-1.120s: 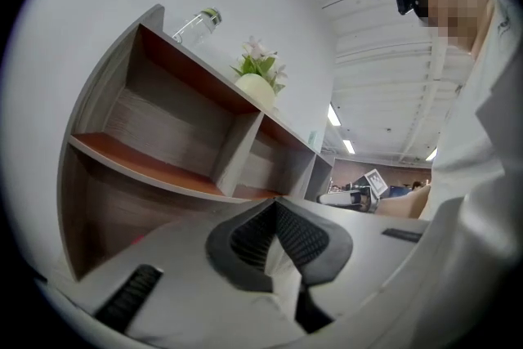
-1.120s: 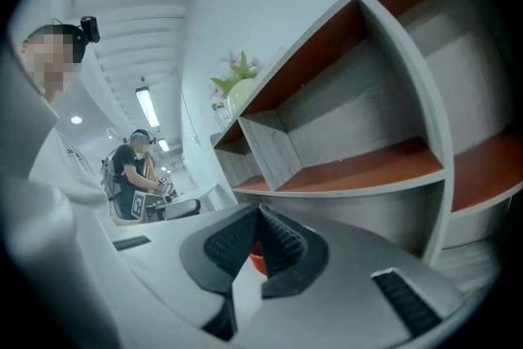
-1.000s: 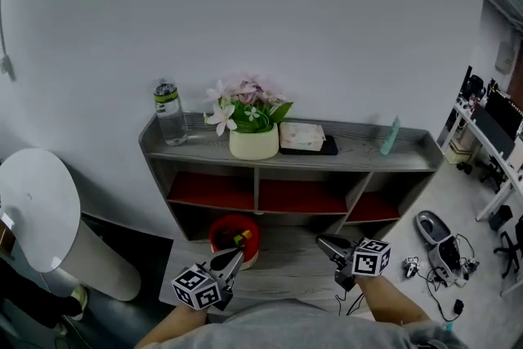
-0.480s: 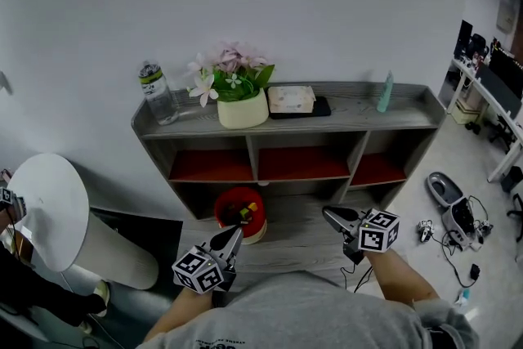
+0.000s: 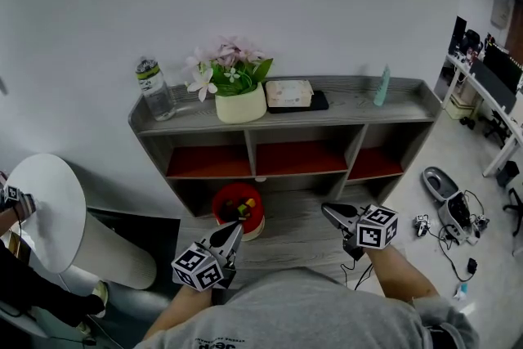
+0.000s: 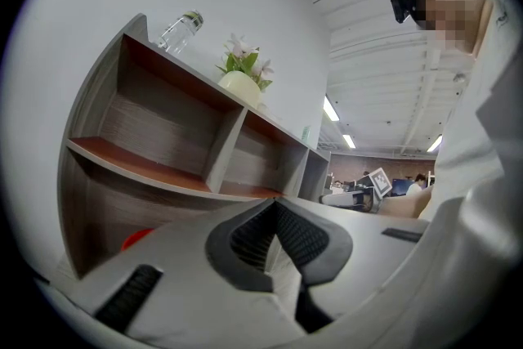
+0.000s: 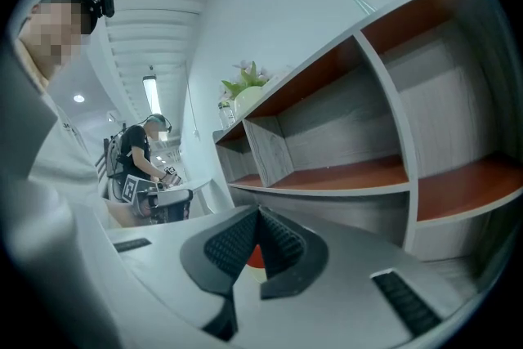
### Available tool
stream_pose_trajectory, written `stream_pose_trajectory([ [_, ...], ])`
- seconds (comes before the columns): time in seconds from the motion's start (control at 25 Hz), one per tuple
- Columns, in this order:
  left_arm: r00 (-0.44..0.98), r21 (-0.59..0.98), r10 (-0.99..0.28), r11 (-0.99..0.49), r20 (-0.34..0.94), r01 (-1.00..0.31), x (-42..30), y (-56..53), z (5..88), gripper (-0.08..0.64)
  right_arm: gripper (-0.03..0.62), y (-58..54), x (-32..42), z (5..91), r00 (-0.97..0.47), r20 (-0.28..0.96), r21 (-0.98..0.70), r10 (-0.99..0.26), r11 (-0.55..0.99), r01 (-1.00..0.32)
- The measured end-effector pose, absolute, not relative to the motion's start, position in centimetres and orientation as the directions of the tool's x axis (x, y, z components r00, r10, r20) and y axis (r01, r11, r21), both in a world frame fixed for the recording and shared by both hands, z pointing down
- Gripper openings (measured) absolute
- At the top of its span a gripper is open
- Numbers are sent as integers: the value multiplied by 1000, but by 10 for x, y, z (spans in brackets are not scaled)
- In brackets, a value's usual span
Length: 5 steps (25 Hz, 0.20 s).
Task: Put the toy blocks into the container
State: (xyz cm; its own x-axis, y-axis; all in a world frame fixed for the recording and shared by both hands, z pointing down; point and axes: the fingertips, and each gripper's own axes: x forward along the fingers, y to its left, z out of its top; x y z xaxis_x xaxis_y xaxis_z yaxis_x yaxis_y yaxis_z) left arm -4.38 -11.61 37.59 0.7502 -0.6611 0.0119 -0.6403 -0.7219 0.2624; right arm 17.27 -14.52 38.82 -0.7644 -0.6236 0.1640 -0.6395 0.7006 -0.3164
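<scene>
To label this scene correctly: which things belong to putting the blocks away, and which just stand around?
For the job: red container, toy blocks in it, left gripper, right gripper.
Just standing about: water bottle, flower pot, teal bottle, shelf unit.

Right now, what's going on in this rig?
A person holds a gripper in each hand in front of a grey shelf unit. The red container sits at the foot of the shelf with a few toy blocks already inside. The left gripper hovers just in front of the container and the right gripper is off to its right. Both have their jaws together and carry nothing. No loose blocks are visible outside the container.
</scene>
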Motion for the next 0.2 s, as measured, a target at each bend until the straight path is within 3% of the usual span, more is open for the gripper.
stream_pose_trajectory([
  [0.2,752,259,-659,-726,3,-637,-41,-119,374,11,12,-149,176,388,-759,171,-305,-628,699,-647],
])
